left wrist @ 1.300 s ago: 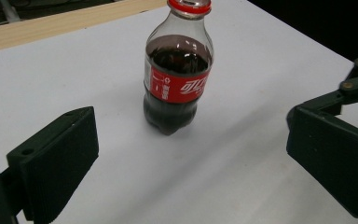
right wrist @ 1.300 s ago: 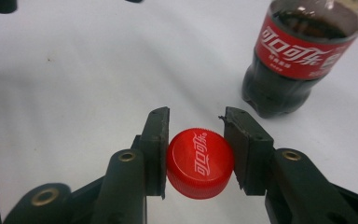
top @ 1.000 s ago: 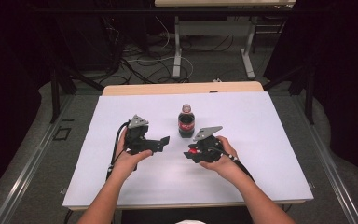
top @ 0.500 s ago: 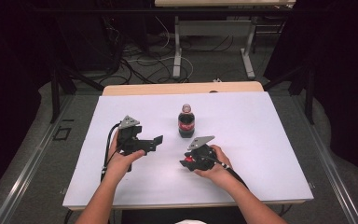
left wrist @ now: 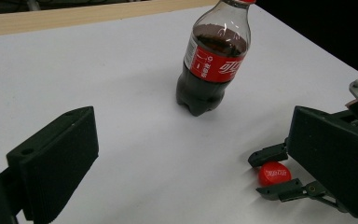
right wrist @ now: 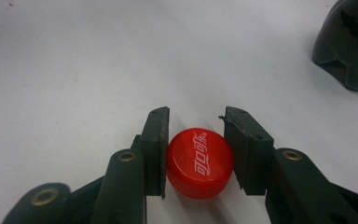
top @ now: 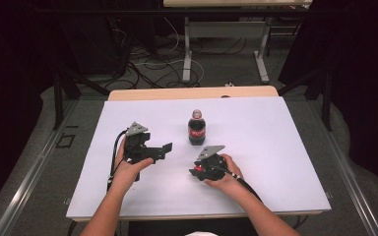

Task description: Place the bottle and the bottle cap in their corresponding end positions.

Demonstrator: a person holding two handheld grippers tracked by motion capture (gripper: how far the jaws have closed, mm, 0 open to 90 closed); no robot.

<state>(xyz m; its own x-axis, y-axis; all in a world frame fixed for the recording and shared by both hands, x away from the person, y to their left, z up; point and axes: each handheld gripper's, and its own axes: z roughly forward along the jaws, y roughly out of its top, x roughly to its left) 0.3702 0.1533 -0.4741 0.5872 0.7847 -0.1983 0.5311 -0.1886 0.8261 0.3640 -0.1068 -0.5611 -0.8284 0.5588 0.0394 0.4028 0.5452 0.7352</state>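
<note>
White tabletop (top: 275,147) carries an upright cola bottle (top: 197,129), uncapped so far as we can tell. Our right gripper (right wrist: 196,140) pinches its red cap (right wrist: 199,162) near the surface, apart from the bottle. Our left gripper (top: 163,149) stands open beside the bottle, ready to steady it. Since a second ago, our right hand has drawn back and sunk lower.

white Chinese Coca-Cola script on the round red plastic cap (right wrist: 200,162) my jaws hold, same script on the dark cola bottle's red label (left wrist: 213,64)

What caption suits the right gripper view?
Right gripper clamps a red bottle cap just above the white table.
</note>
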